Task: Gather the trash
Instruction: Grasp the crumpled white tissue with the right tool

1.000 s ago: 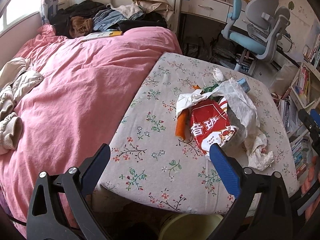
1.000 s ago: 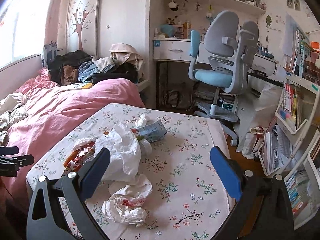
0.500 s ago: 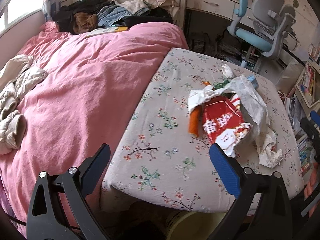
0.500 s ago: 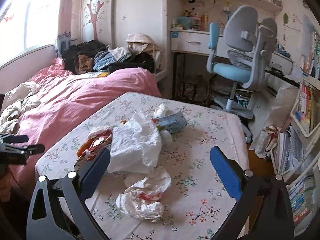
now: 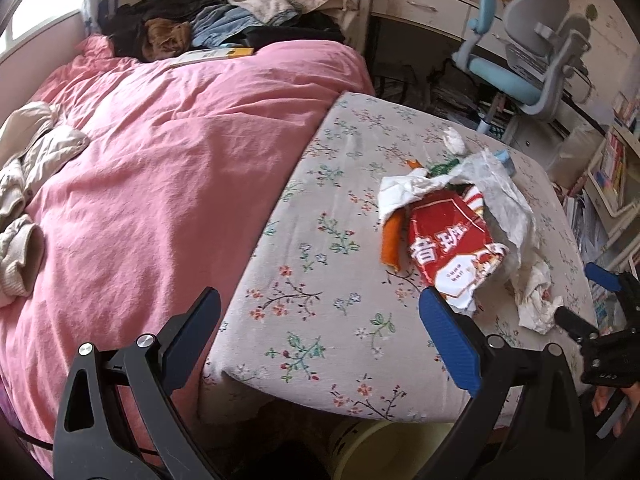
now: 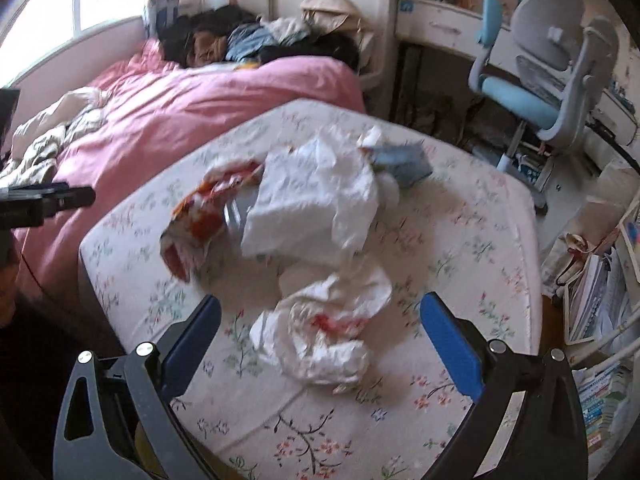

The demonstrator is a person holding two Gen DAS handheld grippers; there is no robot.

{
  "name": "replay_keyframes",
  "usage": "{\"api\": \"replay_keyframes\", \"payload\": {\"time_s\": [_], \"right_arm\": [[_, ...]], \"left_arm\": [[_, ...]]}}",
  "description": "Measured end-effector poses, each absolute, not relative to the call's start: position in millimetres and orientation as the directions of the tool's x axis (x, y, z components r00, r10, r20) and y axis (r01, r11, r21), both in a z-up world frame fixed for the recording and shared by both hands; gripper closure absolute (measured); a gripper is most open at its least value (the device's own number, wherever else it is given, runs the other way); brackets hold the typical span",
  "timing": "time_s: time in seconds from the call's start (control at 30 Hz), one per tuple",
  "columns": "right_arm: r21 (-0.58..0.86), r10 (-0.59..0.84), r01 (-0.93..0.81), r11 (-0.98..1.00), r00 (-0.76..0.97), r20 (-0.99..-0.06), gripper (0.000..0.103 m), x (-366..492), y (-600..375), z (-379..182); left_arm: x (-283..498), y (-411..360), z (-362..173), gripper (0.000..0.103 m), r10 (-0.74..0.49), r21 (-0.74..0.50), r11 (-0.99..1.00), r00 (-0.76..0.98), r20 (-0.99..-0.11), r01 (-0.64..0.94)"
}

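Trash lies in a heap on the floral-cloth table [image 5: 320, 300]: a red snack bag [image 5: 452, 248], an orange wrapper [image 5: 390, 240], a large white paper [image 5: 504, 196], a crumpled white bag [image 5: 538, 300] and a small tissue ball [image 5: 454, 140]. My left gripper [image 5: 320, 328] hangs open above the table's near corner, empty. In the right wrist view the crumpled white bag [image 6: 324, 332] lies between the fingers of my open right gripper [image 6: 320, 332], a little ahead of them. Beyond it are the white paper [image 6: 316, 200], the red snack bag [image 6: 200, 216] and a blue carton [image 6: 404, 160].
A pink bed [image 5: 152, 168] with piled clothes [image 5: 208, 24] adjoins the table on the left. A blue-grey desk chair [image 6: 536, 60] and desk stand behind it, bookshelves [image 6: 600, 320] to the right. A pale bucket [image 5: 384, 452] sits under the table's near edge.
Both grippers have moved closer to the table and tilted down. The right one now frames the crumpled white bag. Neither has touched anything.
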State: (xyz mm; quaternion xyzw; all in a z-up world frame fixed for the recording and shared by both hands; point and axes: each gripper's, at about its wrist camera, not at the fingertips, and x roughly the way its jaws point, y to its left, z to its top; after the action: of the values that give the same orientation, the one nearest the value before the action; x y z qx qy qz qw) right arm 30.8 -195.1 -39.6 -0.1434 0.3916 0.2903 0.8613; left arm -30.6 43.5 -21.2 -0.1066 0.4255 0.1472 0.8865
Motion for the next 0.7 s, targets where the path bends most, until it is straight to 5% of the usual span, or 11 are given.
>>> {"api": "replay_keyframes", "payload": {"time_s": [0.17,0.43,0.7], "right_arm": [[-0.042,0.360,-0.632,0.774,0.493,-0.792,0.030,28.9,-186.0,-54.3],[-0.040,0.339,-0.643,0.765,0.454,-0.824,0.039,31.9,-178.5,-69.5],[0.025,0.356,-0.615,0.788,0.423,-0.834,0.059,45.7,-195.5,-73.5]], "left_arm": [[-22.0,45.1,-26.7,0.007,0.150,-0.079,0.933,0.579,-0.801,-0.351],[34.2,49.5,-26.4,0.007,0.125,-0.088,0.944,0.596,-0.793,-0.316],[103.7,30.9,-48.9,0.007,0.127,0.000,0.974,0.553,-0.824,-0.225]]}}
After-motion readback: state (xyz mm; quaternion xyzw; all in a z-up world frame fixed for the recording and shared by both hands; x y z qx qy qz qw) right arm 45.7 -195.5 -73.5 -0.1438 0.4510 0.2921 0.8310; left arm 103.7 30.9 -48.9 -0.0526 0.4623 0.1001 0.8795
